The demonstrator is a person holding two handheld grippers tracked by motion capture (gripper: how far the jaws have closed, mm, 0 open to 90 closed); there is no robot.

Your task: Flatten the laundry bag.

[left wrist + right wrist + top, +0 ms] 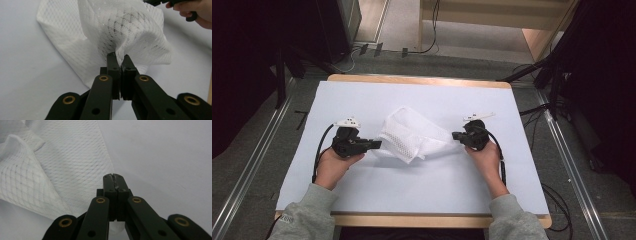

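Grey sleeves; black jaws with brass rivets.

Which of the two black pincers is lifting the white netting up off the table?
The left gripper: its shut jaws pinch a bunched fold of the white mesh cloth, which rises from them. The right gripper is shut too, over cloth lying flat.

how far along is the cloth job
Early to midway, by the look of it. Done: the left gripper is shut on an edge of the mesh cloth, lifting a fold. In hand: the right gripper is closed at the opposite edge, with a sliver of cloth seemingly pinched. Left: the cloth is bunched on the table, neither flat nor neatly folded.
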